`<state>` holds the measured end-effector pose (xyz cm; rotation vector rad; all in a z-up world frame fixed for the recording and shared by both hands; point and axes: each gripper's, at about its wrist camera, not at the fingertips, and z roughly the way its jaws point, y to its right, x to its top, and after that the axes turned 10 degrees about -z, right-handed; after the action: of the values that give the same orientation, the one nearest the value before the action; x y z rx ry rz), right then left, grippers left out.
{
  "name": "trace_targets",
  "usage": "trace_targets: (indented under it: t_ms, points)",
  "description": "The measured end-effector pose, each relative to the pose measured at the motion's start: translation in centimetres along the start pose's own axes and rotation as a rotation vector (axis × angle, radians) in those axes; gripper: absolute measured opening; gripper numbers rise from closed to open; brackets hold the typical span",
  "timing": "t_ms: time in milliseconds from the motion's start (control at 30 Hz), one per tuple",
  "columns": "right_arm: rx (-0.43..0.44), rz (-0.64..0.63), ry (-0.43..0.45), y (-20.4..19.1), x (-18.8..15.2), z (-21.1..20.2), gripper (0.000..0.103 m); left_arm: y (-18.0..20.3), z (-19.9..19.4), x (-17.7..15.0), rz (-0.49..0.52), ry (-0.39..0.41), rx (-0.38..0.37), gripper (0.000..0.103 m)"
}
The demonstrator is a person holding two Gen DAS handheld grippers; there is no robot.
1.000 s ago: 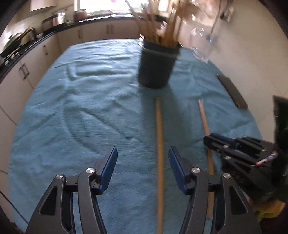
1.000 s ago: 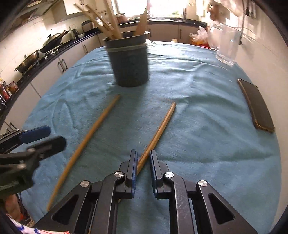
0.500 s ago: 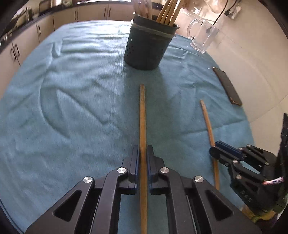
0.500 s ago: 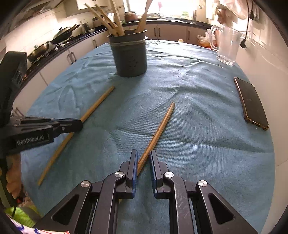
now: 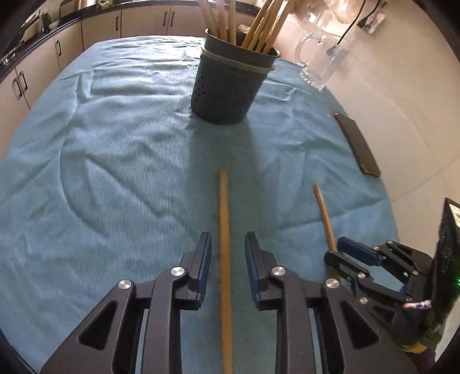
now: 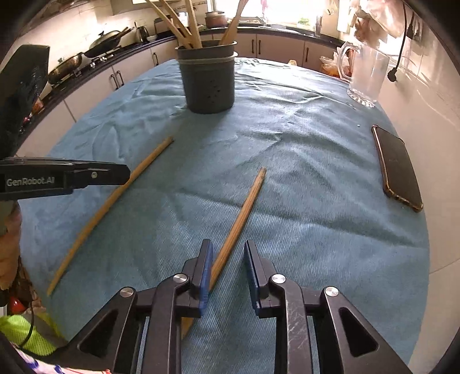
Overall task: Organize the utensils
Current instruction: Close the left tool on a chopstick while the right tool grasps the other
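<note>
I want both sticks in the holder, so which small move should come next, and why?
Probably close both hand-held grippers again before lifting. Each stick lies on the cloth between jaws that are opening: the left hand-held gripper straddles one stick, the right hand-held gripper the other stick. Neither is gripped.

- We see daylight pouring from a window (image 6: 276, 11) at the far end, blown out to white in the right wrist view.
- The utensil holder (image 5: 230, 86) casts a soft shadow toward us on the blue cloth (image 5: 115, 172).
- Fisheye distortion bends both pictures, with dark vignetted corners.
- The wooden stick (image 5: 225, 259) nearest the left camera looks motion-blurred.
</note>
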<state>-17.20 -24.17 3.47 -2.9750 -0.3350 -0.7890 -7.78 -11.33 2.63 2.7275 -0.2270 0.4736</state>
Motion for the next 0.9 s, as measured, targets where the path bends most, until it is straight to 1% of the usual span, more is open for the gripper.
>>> trace_targets:
  t_ms: [100, 233, 367, 467, 567, 700, 767, 833, 900]
  points:
    - [0.01, 0.031, -0.015, 1.0, 1.0, 0.7, 0.024, 0.0, 1.4, 1.7, 0.002, -0.006, 0.023, 0.023]
    - [0.005, 0.067, -0.035, 2.1, 2.4, 1.6, 0.016, 0.2, 2.4, 2.8, 0.024, -0.002, 0.045, 0.023]
    - [-0.007, 0.077, -0.036, 2.2, 3.7, 2.4, 0.016, 0.2, 2.7, 3.3, 0.027, 0.002, 0.044, 0.022]
    - [-0.028, 0.08, -0.027, 1.9, 4.2, 2.7, 0.016, 0.1, 2.6, 3.3, 0.023, 0.018, 0.035, 0.023]
    - [-0.059, 0.111, -0.013, 1.6, 4.4, 2.9, 0.016, 0.2, 2.8, 3.4, 0.025, 0.029, 0.03, 0.023]
    - [-0.103, 0.133, 0.014, 1.2, 4.3, 2.9, 0.016, 0.7, 3.1, 3.5, 0.02, 0.034, 0.015, 0.032]
    - [-0.098, 0.144, 0.037, 1.0, 3.9, 2.7, 0.016, 0.8, 3.1, 3.2, 0.021, 0.047, 0.012, 0.034]
    - [-0.067, 0.155, 0.067, 1.0, 3.5, 2.5, 0.015, 1.0, 3.1, 2.9, 0.031, 0.069, 0.023, 0.034]
    - [-0.078, 0.145, 0.07, 0.9, 3.4, 2.4, 0.011, 1.0, 2.9, 2.6, 0.026, 0.085, 0.026, 0.034]
